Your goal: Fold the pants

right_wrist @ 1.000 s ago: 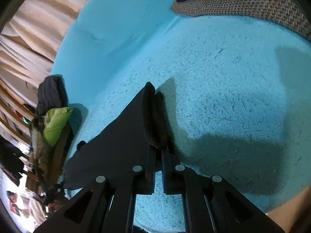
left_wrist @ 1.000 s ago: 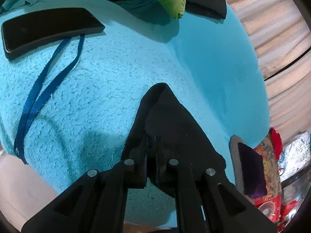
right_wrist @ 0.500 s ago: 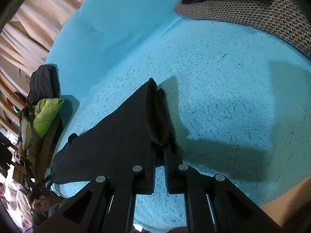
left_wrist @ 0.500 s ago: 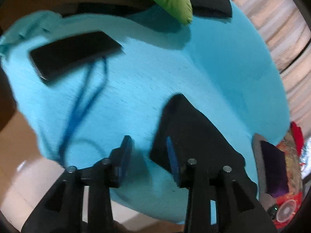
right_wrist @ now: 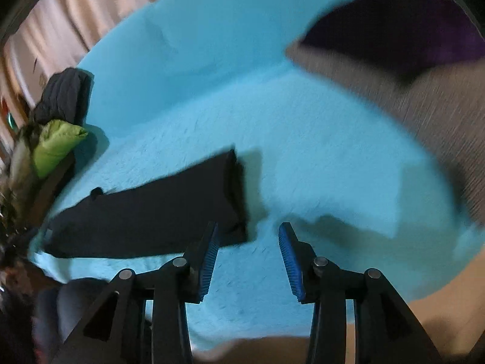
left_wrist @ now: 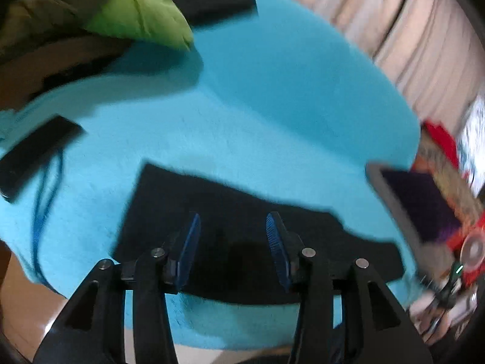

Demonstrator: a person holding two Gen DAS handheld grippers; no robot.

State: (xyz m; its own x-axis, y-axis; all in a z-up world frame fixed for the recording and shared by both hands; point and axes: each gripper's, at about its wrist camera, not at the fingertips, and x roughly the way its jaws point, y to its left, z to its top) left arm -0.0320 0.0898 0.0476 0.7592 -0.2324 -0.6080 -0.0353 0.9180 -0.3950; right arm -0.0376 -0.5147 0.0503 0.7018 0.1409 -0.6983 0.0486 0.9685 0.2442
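Observation:
Black pants (left_wrist: 230,212) lie flat as a long folded strip on the turquoise fleece blanket (left_wrist: 272,115). My left gripper (left_wrist: 232,224) hovers above the strip's left part, its jaws opening, nothing pressed between the blue pads. In the right wrist view the same pants (right_wrist: 157,212) stretch leftward, their thick folded end just left of my right gripper (right_wrist: 248,233). Its jaws are opening too, over bare blanket (right_wrist: 303,157), with no cloth between them.
A black phone (left_wrist: 36,154) with a blue lanyard (left_wrist: 39,221) lies at the blanket's left edge. A green and black jacket (left_wrist: 142,18) is piled at the back. A grey cushion (right_wrist: 439,109) under a dark purple one (right_wrist: 403,27) sits at the right, beside colourful clutter (left_wrist: 448,188).
Both grippers let go of the pants' corners, opened and rose away. The pants now lie flat on the blanket. Both views have rolled and show more of the bed.

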